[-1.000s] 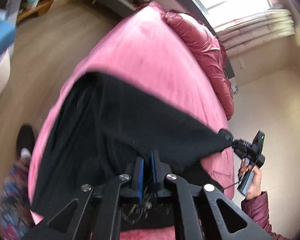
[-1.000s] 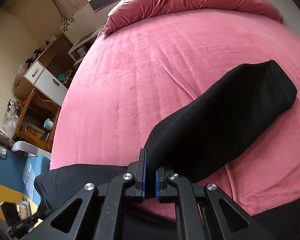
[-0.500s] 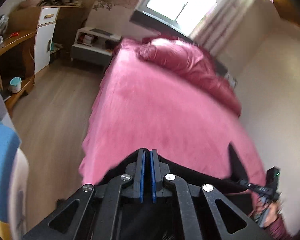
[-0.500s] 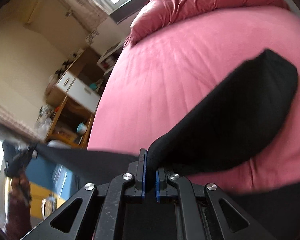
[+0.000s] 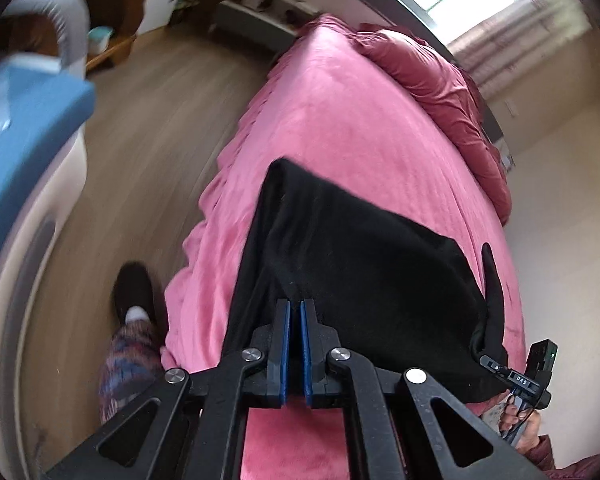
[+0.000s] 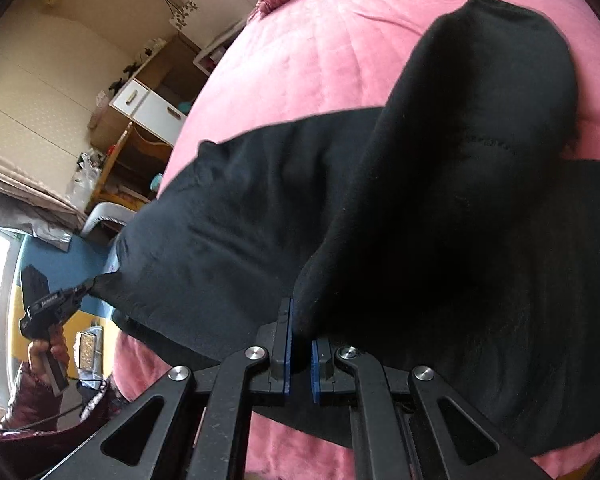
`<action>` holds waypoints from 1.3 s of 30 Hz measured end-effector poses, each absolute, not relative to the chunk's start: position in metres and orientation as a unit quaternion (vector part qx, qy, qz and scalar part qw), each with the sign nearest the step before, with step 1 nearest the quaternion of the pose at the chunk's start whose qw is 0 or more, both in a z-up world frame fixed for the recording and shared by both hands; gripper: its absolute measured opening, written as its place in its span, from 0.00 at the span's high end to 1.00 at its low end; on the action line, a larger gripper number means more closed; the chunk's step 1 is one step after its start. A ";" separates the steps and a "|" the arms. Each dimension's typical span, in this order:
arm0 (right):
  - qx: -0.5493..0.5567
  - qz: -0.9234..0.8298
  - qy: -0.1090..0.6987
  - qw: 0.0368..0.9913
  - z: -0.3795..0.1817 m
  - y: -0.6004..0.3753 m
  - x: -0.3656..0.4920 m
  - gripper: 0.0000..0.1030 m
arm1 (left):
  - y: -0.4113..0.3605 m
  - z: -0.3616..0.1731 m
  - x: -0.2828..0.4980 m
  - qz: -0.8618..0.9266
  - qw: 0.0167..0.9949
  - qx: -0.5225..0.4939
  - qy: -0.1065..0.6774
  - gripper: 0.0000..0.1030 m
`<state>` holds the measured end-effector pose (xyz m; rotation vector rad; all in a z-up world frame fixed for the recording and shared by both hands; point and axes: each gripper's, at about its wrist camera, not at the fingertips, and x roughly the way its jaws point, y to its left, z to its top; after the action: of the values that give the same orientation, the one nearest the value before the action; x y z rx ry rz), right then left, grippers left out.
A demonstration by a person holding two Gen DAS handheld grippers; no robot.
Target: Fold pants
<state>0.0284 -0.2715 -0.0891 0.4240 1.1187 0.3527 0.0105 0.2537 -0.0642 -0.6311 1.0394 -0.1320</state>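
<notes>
Left gripper [image 5: 294,308] pinches one edge of the black pants [image 5: 360,272], right gripper [image 6: 300,332] clamps another, probably stretching the cloth flat over the pink bed [image 5: 340,120], toward 12 o'clock, for a clean fold.

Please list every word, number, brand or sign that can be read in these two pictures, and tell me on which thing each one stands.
"DAS": white letters on the right gripper, seen in the left wrist view.
White lettering on the side of the left gripper, in the right wrist view: too small and blurred to read.
The black pants and pink bed cover show no text.
</notes>
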 end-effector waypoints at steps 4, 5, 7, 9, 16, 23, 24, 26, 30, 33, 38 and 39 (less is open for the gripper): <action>0.179 0.168 0.524 0.815 -0.086 -0.268 0.026 0.93 | 0.256 -0.073 0.000 -0.055 0.814 -0.303 0.493 0.95; 0.171 0.169 0.526 0.816 -0.084 -0.266 0.027 0.93 | 0.253 -0.073 0.002 -0.054 0.812 -0.302 0.496 0.95; 0.146 0.166 0.536 0.815 -0.087 -0.260 0.025 0.93 | 0.253 -0.082 0.002 -0.045 0.807 -0.296 0.509 0.95; 0.146 0.161 0.545 0.810 -0.095 -0.260 0.025 0.93 | 0.252 -0.091 0.006 -0.034 0.800 -0.298 0.521 0.95; 0.153 0.162 0.546 0.808 -0.104 -0.261 0.015 0.93 | 0.245 -0.075 0.000 -0.030 0.810 -0.245 0.531 0.95; 0.150 0.163 0.555 0.802 -0.115 -0.272 0.017 0.94 | 0.234 -0.079 -0.002 -0.011 0.805 -0.202 0.558 0.95; 0.149 0.165 0.553 0.803 -0.114 -0.272 0.017 0.94 | 0.234 -0.078 -0.002 -0.009 0.805 -0.202 0.557 0.95; 0.132 0.166 0.554 0.805 -0.115 -0.269 0.017 0.93 | 0.233 -0.080 0.001 -0.007 0.804 -0.198 0.561 0.94; 0.098 0.171 0.554 0.809 -0.110 -0.255 0.020 0.93 | 0.233 -0.078 0.006 0.017 0.801 -0.193 0.566 0.90; 0.090 0.178 0.558 0.805 -0.110 -0.250 0.016 0.93 | 0.233 -0.063 0.009 0.068 0.816 -0.157 0.552 0.77; 0.116 0.174 0.561 0.801 -0.118 -0.259 0.019 0.90 | 0.217 -0.025 0.012 0.094 0.860 -0.130 0.485 0.76; 0.117 0.174 0.560 0.802 -0.117 -0.260 0.019 0.86 | 0.209 -0.018 0.012 0.087 0.870 -0.123 0.470 0.76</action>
<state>0.0191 -0.2599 -0.1166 0.2497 1.1999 0.3730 0.0123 0.2085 -0.0177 -0.2570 0.9820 0.1815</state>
